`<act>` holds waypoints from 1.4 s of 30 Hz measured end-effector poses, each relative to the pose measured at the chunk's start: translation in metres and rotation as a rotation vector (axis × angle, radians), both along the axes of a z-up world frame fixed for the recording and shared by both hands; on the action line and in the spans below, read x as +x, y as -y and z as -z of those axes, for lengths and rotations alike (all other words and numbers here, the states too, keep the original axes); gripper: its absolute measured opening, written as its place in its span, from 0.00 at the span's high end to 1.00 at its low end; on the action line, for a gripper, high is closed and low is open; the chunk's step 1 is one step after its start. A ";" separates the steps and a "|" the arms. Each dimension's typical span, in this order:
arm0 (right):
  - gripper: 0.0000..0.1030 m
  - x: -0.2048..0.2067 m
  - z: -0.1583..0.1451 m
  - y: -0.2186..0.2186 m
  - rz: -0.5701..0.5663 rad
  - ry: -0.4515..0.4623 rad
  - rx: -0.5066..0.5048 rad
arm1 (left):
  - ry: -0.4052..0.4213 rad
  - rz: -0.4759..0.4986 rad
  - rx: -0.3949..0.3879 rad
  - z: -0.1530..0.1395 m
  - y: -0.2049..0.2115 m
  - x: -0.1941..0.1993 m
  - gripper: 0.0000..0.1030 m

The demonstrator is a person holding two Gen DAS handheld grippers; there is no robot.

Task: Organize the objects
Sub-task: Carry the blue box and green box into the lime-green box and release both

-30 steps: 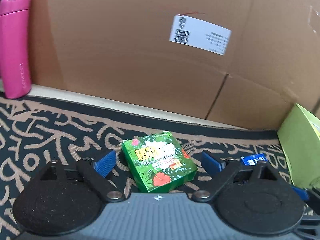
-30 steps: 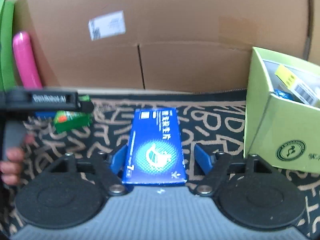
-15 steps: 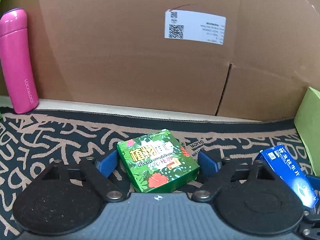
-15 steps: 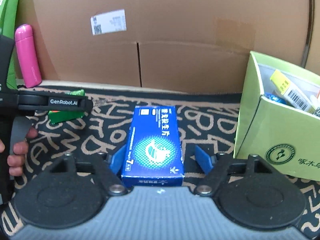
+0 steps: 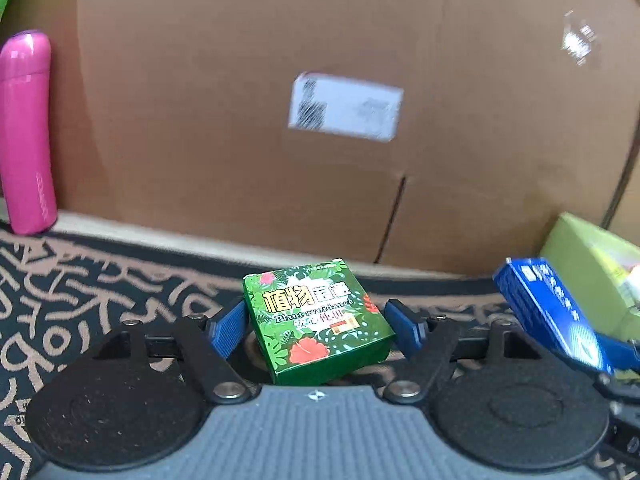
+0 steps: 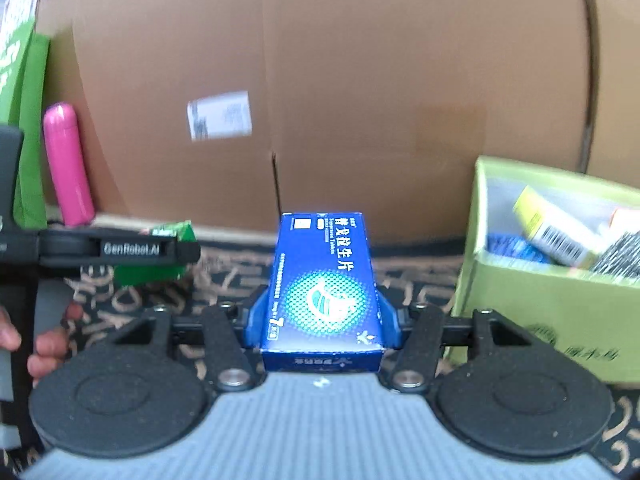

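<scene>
A green leaf-print box (image 5: 316,320) sits between the blue fingers of my left gripper (image 5: 316,322). Its jaws are closing, both pads touch the box's sides, and the box hangs just off the patterned mat (image 5: 80,280). My right gripper (image 6: 324,312) holds a blue medicine box (image 6: 324,280) lengthwise. Those jaws are closing too, with the pads tight against the long sides. In the left wrist view the blue box (image 5: 548,312) hangs tilted at the right. In the right wrist view the green box (image 6: 160,256) shows behind the left gripper (image 6: 180,252), with a person's hand (image 6: 44,344) on the handle.
An open lime-green carton (image 6: 540,312) holding several packets stands right of the right gripper. A large brown cardboard box (image 5: 240,120) walls off the back. A pink bottle (image 5: 26,132) stands upright at the far left, beside a green bag (image 6: 24,80).
Both pairs of jaws have narrowed onto their boxes. Both grippers have risen and tipped up, carrying the boxes. The blue box now hangs higher at the right of the left wrist view.
</scene>
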State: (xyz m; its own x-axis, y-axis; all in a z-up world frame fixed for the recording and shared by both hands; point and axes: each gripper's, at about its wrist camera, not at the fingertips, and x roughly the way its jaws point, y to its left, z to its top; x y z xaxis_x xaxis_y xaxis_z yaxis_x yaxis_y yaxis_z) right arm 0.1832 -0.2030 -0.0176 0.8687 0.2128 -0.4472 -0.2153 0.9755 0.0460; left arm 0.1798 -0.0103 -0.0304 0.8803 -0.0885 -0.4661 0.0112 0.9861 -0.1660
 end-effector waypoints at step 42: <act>0.50 0.000 -0.038 0.184 0.451 0.162 0.050 | 0.038 0.321 -0.082 -0.065 0.189 0.021 0.06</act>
State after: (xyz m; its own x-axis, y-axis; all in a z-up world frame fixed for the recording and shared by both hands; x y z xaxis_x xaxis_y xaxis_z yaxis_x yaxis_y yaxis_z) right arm 0.1833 -0.3872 0.0201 0.9368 -0.1838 -0.2977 0.2208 0.9706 0.0957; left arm 0.2006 -0.1989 0.0348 0.8180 -0.3996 -0.4137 0.3263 0.9147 -0.2383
